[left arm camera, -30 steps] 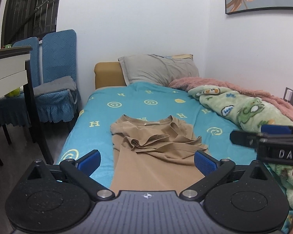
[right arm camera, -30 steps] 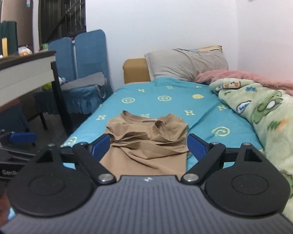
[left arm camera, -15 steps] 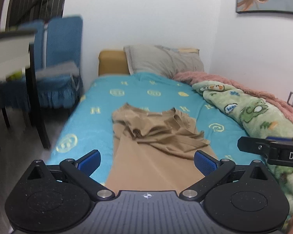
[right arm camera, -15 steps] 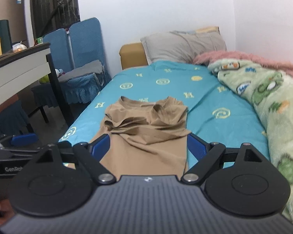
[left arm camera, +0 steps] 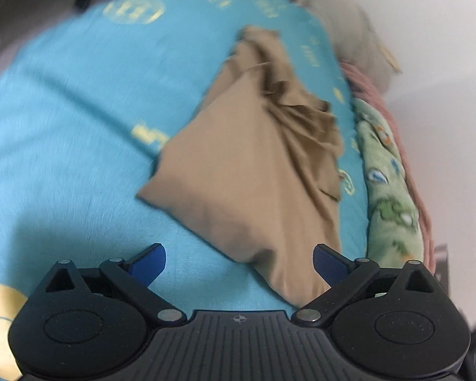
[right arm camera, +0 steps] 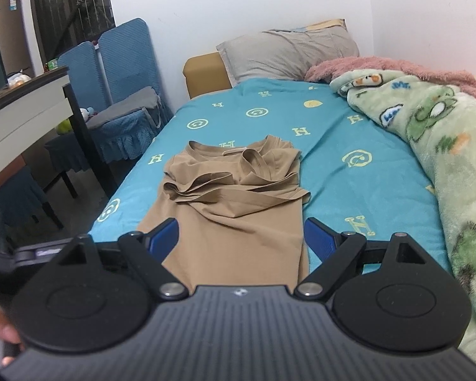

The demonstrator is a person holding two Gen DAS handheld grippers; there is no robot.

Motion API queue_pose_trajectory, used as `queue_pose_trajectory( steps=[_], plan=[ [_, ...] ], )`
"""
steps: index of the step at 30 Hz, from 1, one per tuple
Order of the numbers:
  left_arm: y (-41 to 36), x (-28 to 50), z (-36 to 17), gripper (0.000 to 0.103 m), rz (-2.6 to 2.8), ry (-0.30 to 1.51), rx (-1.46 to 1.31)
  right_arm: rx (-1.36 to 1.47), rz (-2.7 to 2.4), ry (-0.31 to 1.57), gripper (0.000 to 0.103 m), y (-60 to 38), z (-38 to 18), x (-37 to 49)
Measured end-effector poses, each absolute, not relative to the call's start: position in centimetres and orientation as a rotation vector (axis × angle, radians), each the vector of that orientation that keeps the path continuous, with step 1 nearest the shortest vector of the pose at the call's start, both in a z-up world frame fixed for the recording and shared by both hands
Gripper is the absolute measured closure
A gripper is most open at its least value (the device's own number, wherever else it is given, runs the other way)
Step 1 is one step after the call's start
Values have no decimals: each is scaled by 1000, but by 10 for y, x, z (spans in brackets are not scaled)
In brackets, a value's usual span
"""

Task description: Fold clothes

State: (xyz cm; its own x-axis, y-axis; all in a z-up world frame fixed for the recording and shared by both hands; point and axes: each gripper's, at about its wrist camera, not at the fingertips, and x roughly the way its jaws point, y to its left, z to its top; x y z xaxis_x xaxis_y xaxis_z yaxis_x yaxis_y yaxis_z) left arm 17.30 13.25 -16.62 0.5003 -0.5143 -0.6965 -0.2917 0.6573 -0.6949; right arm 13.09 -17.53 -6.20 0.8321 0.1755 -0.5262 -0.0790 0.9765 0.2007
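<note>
A tan shirt (right arm camera: 238,197) lies on the teal bed sheet (right arm camera: 333,146), its sleeves folded in over the chest and its long body running toward me. In the blurred, tilted left wrist view the shirt (left arm camera: 254,171) lies close, its near corner between the fingers. My left gripper (left arm camera: 239,262) is open and empty, low over the sheet (left arm camera: 79,127) at the shirt's lower end. My right gripper (right arm camera: 240,241) is open and empty, above the shirt's near hem. The left gripper's body (right arm camera: 31,254) shows at the left edge of the right wrist view.
A green cartoon blanket (right arm camera: 444,146) and a pink blanket (right arm camera: 396,66) lie along the bed's right side by the wall. A grey pillow (right arm camera: 285,50) sits at the head. A desk (right arm camera: 22,104) and blue chairs (right arm camera: 120,73) stand left of the bed.
My left gripper has dropped and tilted sharply toward the shirt's lower end, so its view is blurred. My right gripper has moved closer to the near hem. Both stay open.
</note>
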Motion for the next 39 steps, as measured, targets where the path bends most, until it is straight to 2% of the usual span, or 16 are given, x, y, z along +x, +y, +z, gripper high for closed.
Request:
queue_pose_trajectory(
  steps=[7, 11, 15, 18, 20, 23, 25, 26, 30, 32, 33, 36, 38, 39],
  plan=[
    [148, 191, -183, 9, -112, 986, -1030, 197, 112, 591, 16, -180, -68, 135],
    [152, 190, -186, 29, -89, 967, -1031, 206, 93, 613, 16, -180, -73, 139],
    [149, 194, -186, 59, -65, 972, -1000, 206, 91, 620, 16, -179, -76, 143],
    [147, 196, -186, 74, -58, 974, -997, 199, 90, 625, 16, -178, -78, 144],
    [147, 193, -184, 78, -59, 970, -996, 197, 89, 631, 16, -177, -79, 144],
    [147, 188, -183, 78, -68, 961, -1025, 248, 84, 648, 16, -183, -81, 147],
    [147, 190, -187, 72, -66, 980, -1044, 322, 89, 670, 16, -191, -84, 149],
    [146, 192, -190, 66, -70, 997, -1050, 387, 100, 691, 16, -196, -87, 151],
    [143, 198, -193, 59, -86, 1016, -1062, 702, 160, 809, 16, -214, -111, 160],
    [144, 199, -195, 63, -88, 1012, -1082, 861, 201, 871, 15, -214, -130, 163],
    [145, 198, -195, 72, -83, 1010, -1083, 939, 223, 901, 15, -214, -140, 164],
    [148, 194, -195, 82, -77, 994, -1098, 1136, 259, 988, 15, -205, -171, 170],
    [150, 191, -193, 85, -85, 970, -1117, 1203, 240, 1020, 16, -199, -187, 173],
    [151, 189, -189, 86, -91, 955, -1121, 1209, 218, 1029, 21, -197, -192, 174]
  ],
)
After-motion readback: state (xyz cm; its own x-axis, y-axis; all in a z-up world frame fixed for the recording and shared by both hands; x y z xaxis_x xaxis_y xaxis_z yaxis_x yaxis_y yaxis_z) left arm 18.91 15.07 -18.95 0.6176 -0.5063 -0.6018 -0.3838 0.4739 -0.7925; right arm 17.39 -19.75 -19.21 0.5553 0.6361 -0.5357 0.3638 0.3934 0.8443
